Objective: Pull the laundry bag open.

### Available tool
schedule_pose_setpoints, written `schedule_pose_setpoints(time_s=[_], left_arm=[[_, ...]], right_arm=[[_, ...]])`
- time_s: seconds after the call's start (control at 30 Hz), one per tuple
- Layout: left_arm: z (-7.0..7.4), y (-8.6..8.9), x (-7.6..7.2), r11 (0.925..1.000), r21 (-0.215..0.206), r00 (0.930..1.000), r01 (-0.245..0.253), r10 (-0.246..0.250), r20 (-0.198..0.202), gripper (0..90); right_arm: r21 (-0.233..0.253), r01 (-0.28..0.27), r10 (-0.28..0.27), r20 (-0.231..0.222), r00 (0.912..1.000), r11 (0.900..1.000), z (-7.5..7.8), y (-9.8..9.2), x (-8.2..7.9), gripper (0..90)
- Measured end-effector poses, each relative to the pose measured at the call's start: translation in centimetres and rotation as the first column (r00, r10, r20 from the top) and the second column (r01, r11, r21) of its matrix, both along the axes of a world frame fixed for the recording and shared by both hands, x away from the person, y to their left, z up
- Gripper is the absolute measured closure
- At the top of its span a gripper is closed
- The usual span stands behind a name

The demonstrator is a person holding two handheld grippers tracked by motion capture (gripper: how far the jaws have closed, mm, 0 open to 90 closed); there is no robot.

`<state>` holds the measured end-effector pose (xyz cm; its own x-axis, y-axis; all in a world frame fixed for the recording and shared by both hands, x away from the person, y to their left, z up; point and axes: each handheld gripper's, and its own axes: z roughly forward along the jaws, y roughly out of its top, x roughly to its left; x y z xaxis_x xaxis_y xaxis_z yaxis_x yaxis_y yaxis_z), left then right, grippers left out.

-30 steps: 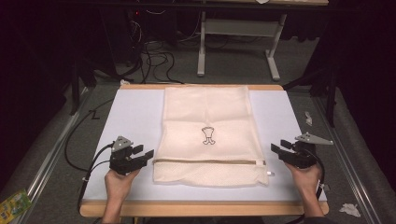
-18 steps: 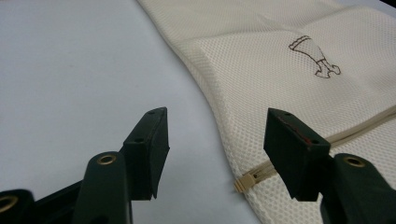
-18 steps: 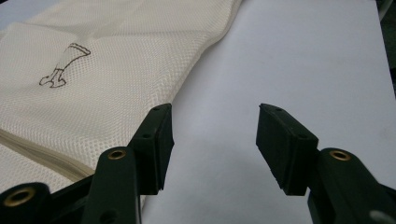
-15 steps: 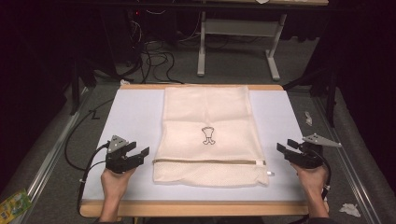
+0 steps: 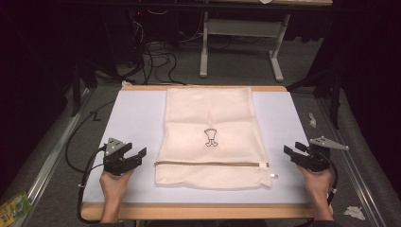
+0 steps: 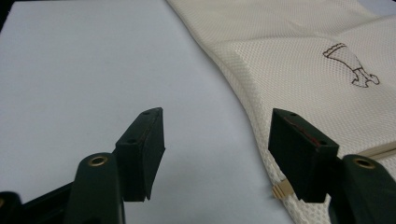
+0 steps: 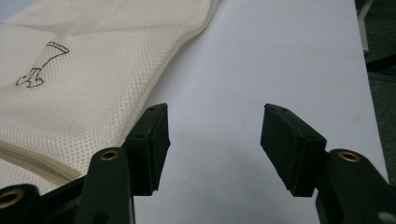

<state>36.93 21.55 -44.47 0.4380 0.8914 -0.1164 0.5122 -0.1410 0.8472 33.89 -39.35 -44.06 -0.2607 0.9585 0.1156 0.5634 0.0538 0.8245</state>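
A cream mesh bag [image 5: 210, 135] lies flat in the middle of the white table top [image 5: 132, 118], with a small dark emblem [image 5: 210, 137] and a zipper line [image 5: 210, 164] near its front edge. My left gripper [image 5: 138, 155] rests just left of the bag's front corner, open and holding nothing. In the left gripper view my left gripper [image 6: 217, 135] points along the bag [image 6: 299, 60] edge, and the zipper end [image 6: 280, 190] shows beside the right jaw. To the right of the bag, my right gripper [image 5: 292, 150] is open and apart from it. In the right gripper view my right gripper [image 7: 215, 130] stands over bare table beside the bag [image 7: 93, 84].
The table's wooden rim [image 5: 198, 211] runs along the front. Cables [image 5: 156, 56] and a grey desk frame [image 5: 241, 33] lie on the floor behind. A green packet [image 5: 13, 208] lies at the lower left, and crumpled paper [image 5: 353, 212] at the lower right.
Both hands have drawn outward, away from the bag's sides: the left gripper to the left, the right gripper to the right. The bag has not moved.
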Motion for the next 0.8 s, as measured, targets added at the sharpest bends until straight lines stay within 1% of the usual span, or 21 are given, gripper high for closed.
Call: schedule_pose_setpoints(time_s=[0.03,0.07,0.1,0.13,0.17,0.27,0.37,0.43,0.57,0.8], left_arm=[[-0.1,0.0,0.0,1.0,-0.007,0.9999,-0.004,0.003,-0.011,37.2],[-0.2,0.1,0.0,1.0,-0.008,0.9999,-0.004,0.004,-0.011,36.9],[-0.3,0.1,0.2,1.0,-0.002,1.0,-0.004,0.004,-0.001,36.2],[-0.4,0.1,0.2,1.0,-0.007,0.9999,-0.006,0.006,-0.014,35.8],[-0.5,0.2,0.3,0.9999,-0.013,0.9998,-0.005,0.005,-0.019,35.6],[-0.9,0.1,0.5,0.9999,-0.006,0.9997,-0.015,0.015,-0.019,34.8],[-1.1,0.1,0.6,0.9999,-0.003,0.9997,-0.017,0.017,-0.017,34.4],[-1.3,0.0,0.7,0.9998,0.007,0.9996,-0.021,0.021,-0.017,34.1],[-1.5,-0.2,1.0,0.9997,0.006,0.9996,-0.023,0.023,-0.014,34.0],[-2.0,-0.3,1.4,0.9995,0.016,0.9995,-0.025,0.026,-0.018,33.8]], right_arm=[[0.003,0.006,-0.006,0.003,1.0,1.0,0.0,-0.1,0.0,41.7],[0.006,0.012,-0.012,0.002,0.9999,1.0,-0.1,-0.1,0.0,41.4],[0.005,0.015,-0.015,0.001,0.9999,1.0,-0.1,-0.2,0.0,41.1],[0.004,0.015,-0.015,0.001,0.9999,1.0,-0.1,-0.2,0.0,41.1],[0.006,0.02,-0.02,0.001,0.9998,1.0,-0.2,-0.3,0.0,41.1],[0.01,0.026,-0.026,-0.004,0.9996,1.0,-0.4,-0.4,0.0,40.9],[0.006,0.031,-0.031,0.003,0.9995,1.0,-0.5,-0.4,0.1,41.0],[0.005,0.035,-0.035,0.004,0.9994,0.999,-0.6,-0.3,0.1,41.1],[0.003,0.037,-0.037,0.004,0.9993,0.999,-0.8,-0.3,0.2,41.4],[0.003,0.05,-0.05,-0.01,0.9987,0.999,-1.3,-0.4,0.4,42.7]])
